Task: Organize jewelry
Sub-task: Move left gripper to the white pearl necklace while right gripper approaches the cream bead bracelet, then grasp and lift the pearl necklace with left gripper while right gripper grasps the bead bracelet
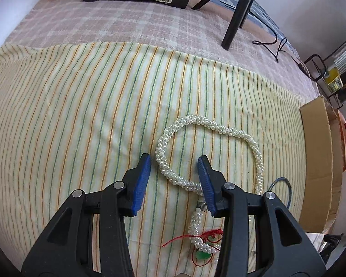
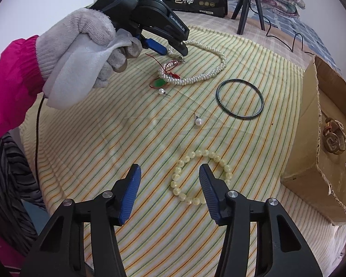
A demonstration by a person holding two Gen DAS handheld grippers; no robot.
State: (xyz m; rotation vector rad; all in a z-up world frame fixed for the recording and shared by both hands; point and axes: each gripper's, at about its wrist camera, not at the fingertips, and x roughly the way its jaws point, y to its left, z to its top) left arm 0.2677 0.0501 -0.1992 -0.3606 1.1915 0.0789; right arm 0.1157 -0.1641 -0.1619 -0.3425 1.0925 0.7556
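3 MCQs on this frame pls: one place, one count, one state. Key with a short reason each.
1. Where does the dark ring bangle lie?
A. in the cardboard box
B. on the striped cloth, apart from the pearls
C. between the right gripper's fingers

2. How many loose pearl stud earrings are on the striped cloth?
A. one
B. two
C. four

3. How does the left gripper stand?
A. open over the pearl necklace
B. shut on the bead bracelet
C. shut on the bangle

Key: B, it lies flat on the cloth left of the cardboard box. B, one earring near the green pendant, another earring mid-cloth. A, blue pads spread, pearl necklace between them.
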